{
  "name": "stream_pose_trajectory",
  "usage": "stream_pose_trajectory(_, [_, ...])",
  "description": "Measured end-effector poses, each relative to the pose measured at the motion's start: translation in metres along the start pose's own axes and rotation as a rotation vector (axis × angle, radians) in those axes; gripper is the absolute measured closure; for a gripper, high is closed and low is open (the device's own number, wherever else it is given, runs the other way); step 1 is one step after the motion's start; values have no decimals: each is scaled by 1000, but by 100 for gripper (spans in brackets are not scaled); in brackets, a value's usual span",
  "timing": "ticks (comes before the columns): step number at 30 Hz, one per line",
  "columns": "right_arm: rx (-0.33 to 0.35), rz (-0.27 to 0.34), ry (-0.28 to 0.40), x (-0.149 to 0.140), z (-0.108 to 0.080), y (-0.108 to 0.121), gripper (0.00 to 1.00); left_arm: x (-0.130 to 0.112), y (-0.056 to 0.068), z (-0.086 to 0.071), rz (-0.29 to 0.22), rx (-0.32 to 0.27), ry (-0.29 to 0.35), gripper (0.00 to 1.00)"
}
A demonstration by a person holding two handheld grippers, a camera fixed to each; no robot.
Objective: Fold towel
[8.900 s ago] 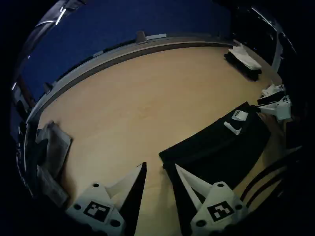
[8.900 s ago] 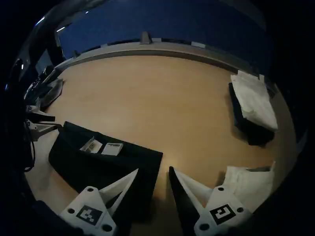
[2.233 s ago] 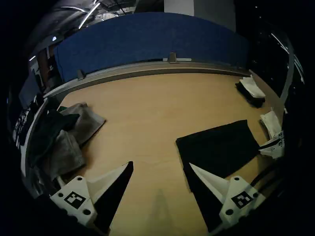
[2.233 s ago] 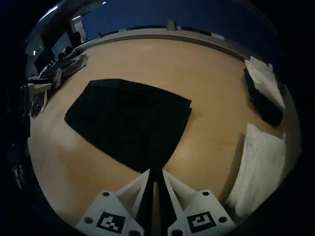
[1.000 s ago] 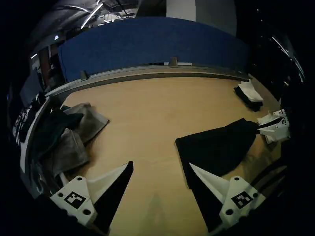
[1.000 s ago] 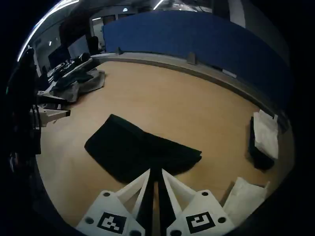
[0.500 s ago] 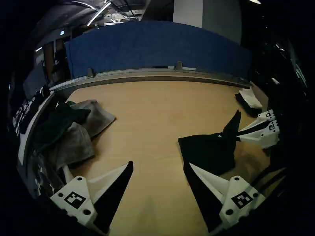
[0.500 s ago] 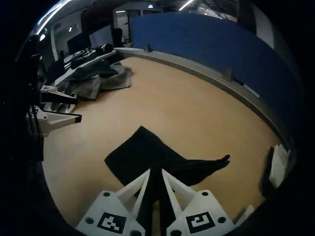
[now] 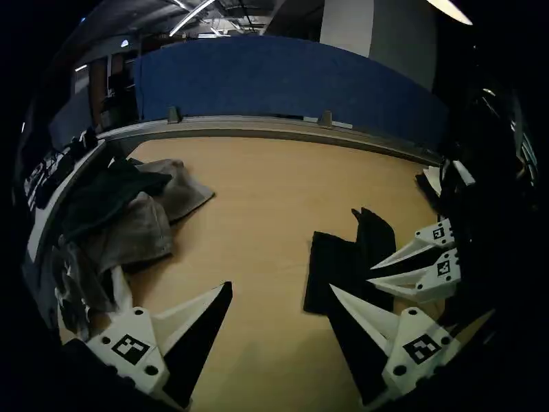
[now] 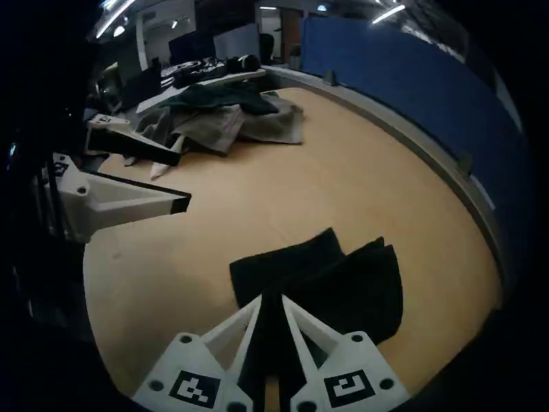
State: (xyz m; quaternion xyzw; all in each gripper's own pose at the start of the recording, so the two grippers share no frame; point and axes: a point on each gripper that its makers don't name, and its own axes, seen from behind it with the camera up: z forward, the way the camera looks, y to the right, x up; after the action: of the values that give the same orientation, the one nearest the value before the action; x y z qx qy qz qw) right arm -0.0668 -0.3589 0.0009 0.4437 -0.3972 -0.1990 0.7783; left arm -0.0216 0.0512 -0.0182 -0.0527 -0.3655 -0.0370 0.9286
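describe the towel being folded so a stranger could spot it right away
On the wooden desk in front of the blue partition, look toward the near edge, away from the heap of grey and dark cloths. The black towel lies alone there, partly folded, pinched by the right gripper.

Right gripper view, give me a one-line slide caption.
The right hand-held gripper shut on a black towel over the wooden table, left hand-held gripper open nearby.

Matt black cloth towel (image 10: 343,285) lies on a smooth, light wood-look table (image 10: 309,178)
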Motion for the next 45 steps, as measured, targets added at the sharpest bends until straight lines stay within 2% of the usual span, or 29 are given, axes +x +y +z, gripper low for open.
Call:
stream_pose_trajectory(5, [63,-26,-11,-1,22,-21,94,-7,-7,0,-19,11,-4,5])
stream_pose_trajectory(11, [104,14,-46,-12,47,-32,94,-13,-16,-2,-33,24,-11,5])
stream_pose_trajectory(18, [101,9,-53,-16,50,-29,94,-17,-22,-3,-41,33,-11,5])
stream_pose_trajectory(24, [90,15,-39,-14,45,-27,89,-15,-23,-4,-42,37,-9,5])
stream_pose_trajectory(26, [89,20,-32,-13,42,-27,83,-15,-24,-4,-41,39,-8,5])
stream_pose_trajectory(32, [76,32,4,-9,26,-25,32,-15,-25,-5,-41,46,-8,5])
stream_pose_trajectory(34, [68,35,14,-9,20,-23,24,-15,-25,-6,-43,48,-8,5])
stream_pose_trajectory(45, [24,53,49,-15,-2,-14,22,-13,-21,-9,-39,47,-2,5])
